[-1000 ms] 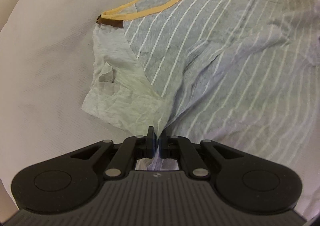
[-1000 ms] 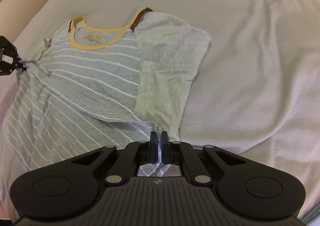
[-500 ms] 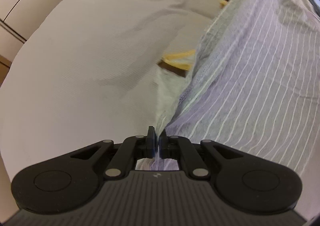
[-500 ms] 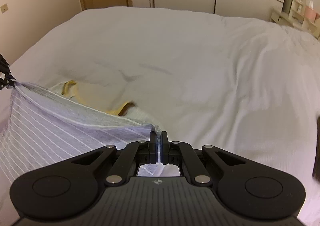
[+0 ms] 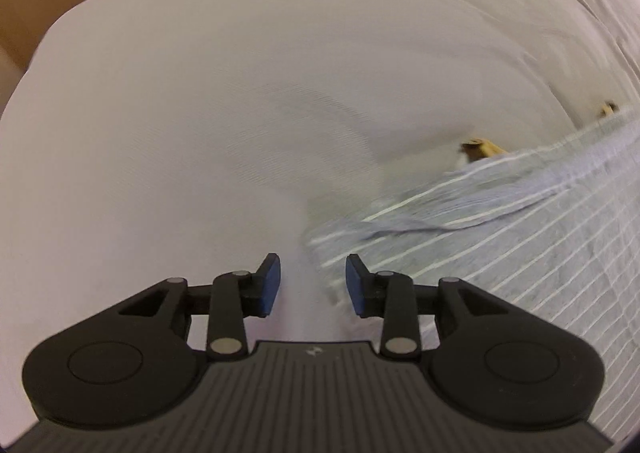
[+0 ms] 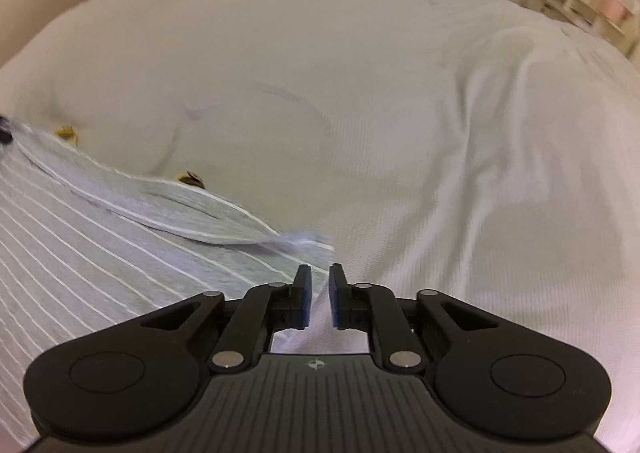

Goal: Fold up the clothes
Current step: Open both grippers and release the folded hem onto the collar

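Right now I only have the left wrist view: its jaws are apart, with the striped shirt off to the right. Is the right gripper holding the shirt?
Observer: No. The right gripper has just been opening its jaws. Nothing is pinched, and a corner of the striped shirt lies just ahead of its tips.
Operator: Is the bed flat on that side?
Observer: Not quite. The bed cover bunches into a long ridge right of that gripper.

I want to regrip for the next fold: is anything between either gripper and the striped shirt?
Nothing visible. The left gripper and right gripper have just opened, jaws empty, over the striped shirt edge on the white bedspread; only bare sheet surrounds it.
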Motion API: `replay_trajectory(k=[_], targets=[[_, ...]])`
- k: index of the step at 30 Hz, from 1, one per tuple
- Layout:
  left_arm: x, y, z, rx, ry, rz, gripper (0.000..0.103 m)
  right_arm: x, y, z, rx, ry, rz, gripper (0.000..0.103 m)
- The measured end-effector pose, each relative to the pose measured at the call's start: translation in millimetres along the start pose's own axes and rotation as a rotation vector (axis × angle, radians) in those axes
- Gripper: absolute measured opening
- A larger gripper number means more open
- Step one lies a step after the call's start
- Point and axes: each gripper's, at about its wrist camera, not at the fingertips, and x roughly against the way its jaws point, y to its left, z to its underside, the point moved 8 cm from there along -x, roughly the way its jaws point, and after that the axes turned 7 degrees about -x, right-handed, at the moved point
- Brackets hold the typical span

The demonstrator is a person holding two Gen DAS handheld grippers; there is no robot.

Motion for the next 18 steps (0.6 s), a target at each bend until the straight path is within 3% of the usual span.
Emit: replay_trajectory(k=[3, 5, 8, 12, 15, 18], targets=[[16.8, -17.6, 9.9, -0.097, -0.023, 0.035, 0.03, 12.5, 14.5, 9.3, -0.013, 0.004, -0.041, 0.024], [19.2, -48.9, 11.8, -0.192, -0.024, 0.118, 0.03, 15.8, 31.7, 19.1, -0.009, 0.027, -0.099, 0.024], [5.9, -87.7, 10.7, -0.293, -0.005, 0.201, 0.03, 3.5, 69.4, 32.1, 0.04, 0.086, -0.196, 0.025], [-29.1, -125.8, 1.2, -0.341, 0.02, 0.286, 0.03, -32.7, 118.9, 28.7, 0.124, 0.142, -0.258, 0.028], [-44.5, -128.4, -21.8, -0.305, -0.016, 0.288, 0.031, -66.3, 144.5, 14.4, 0.207, 0.18, -0.256, 0.034], [-40.0, -103.1, -54.9, -0.181, -0.158, 0.157, 0.029, -83.1, 157.9, -13.1, 0.265, 0.135, -0.248, 0.033]])
